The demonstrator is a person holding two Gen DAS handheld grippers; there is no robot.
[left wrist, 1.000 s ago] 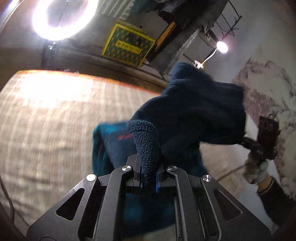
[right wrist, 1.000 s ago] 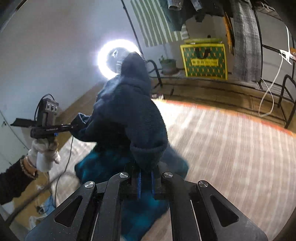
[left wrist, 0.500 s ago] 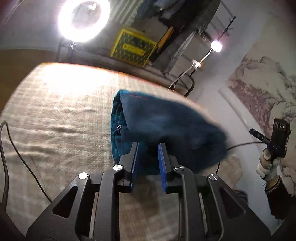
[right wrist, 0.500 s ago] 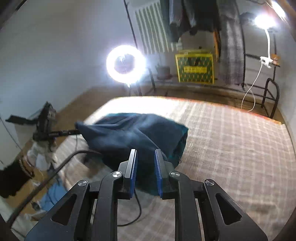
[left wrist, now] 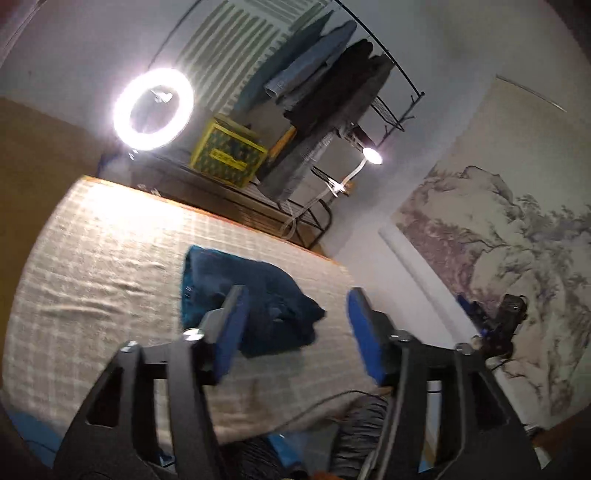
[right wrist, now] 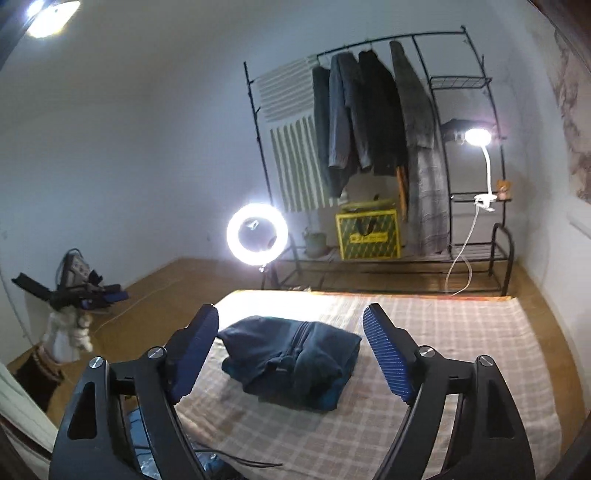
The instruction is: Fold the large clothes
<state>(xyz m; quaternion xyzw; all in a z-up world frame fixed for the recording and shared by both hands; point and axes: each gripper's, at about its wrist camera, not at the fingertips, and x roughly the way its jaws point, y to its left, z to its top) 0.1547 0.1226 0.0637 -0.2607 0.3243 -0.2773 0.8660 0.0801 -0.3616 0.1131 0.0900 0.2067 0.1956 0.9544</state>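
both grippers empty, fleece on bed

my left gripper (left wrist: 295, 325) is opening — nothing between its blue pads (left wrist: 232, 328). my right gripper (right wrist: 291, 354) is opening too, nothing in it. the dark blue fleece (right wrist: 295, 358) lies folded in a compact stack on the checked bed cover (right wrist: 461, 350), zipper up, clear of both grippers.

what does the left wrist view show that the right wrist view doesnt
Left wrist only: the landscape painting on the wall and the right gripper held out near it. Right wrist only: the left gripper in a gloved hand, plus a ceiling light. Both: the folded blue fleece on the checked bed, ring light, clothes rack, yellow box.
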